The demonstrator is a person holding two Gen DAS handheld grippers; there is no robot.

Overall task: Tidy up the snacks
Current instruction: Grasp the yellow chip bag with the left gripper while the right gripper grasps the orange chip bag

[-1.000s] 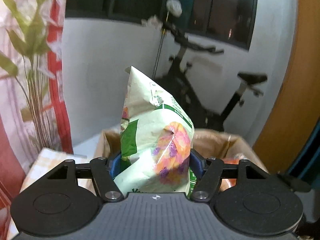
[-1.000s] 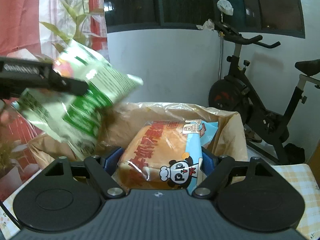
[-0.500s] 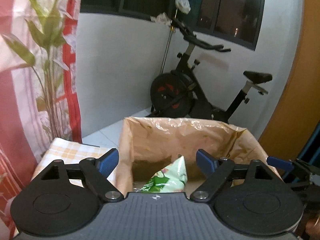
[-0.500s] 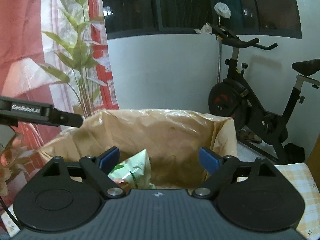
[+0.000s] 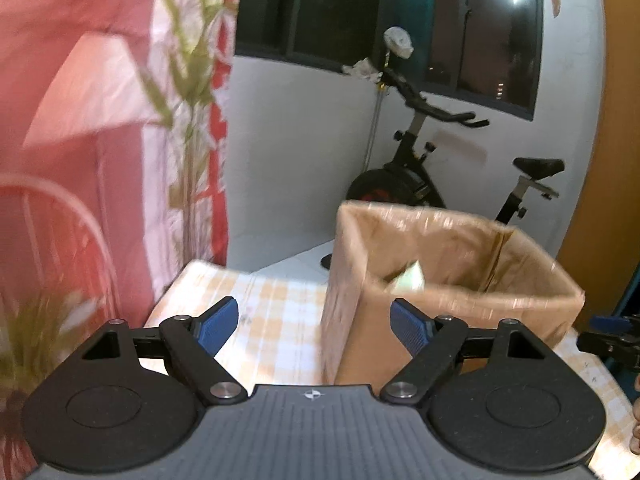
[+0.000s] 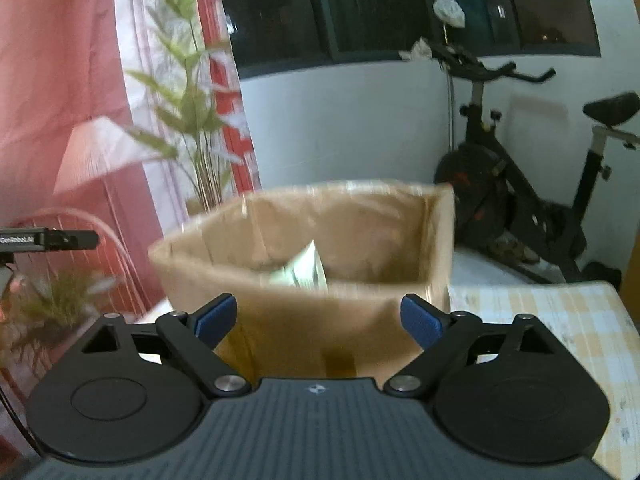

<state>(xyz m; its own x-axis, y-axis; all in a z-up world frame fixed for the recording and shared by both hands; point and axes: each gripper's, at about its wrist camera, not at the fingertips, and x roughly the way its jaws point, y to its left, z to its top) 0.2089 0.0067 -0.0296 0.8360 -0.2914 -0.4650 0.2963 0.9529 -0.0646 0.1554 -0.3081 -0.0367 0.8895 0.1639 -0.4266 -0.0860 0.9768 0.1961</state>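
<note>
in the left wrist view, a red and white curtain (image 5: pixel 100 128) printed with green bamboo leaves fills the left side. below it the left hand-held gripper (image 5: pixel 313 322) holds its blue-padded fingers (image 5: pixel 218 322) wide apart with nothing between them, above a tabletop (image 5: pixel 276 312) covered in a yellow and white checked cloth. to the right of the gap stands a brown paper bag (image 5: pixel 452 280), open at the top and motion-blurred; the pale green corner of a snack packet (image 5: pixel 408 280) pokes up inside it. behind the bag a black exercise bike (image 5: pixel 432 168) stands against the white wall under a dark window. at the far right edge the tip of the other tool shows, just beside the bag.

in the right wrist view, the far left edge shows the black body of the left tool, with white lettering that reads roughly "genrobot.ai" and is partly cut off. the right hand-held gripper (image 6: pixel 318 318) is likewise spread wide and carries nothing, its blue pads (image 6: pixel 420 322) framing the paper bag, which stands near and straight ahead on the checked cloth. the packet corner, white and green with print too blurred to read, sits inside against the near wall. the exercise bike stands at the right, behind the tabletop.
</note>
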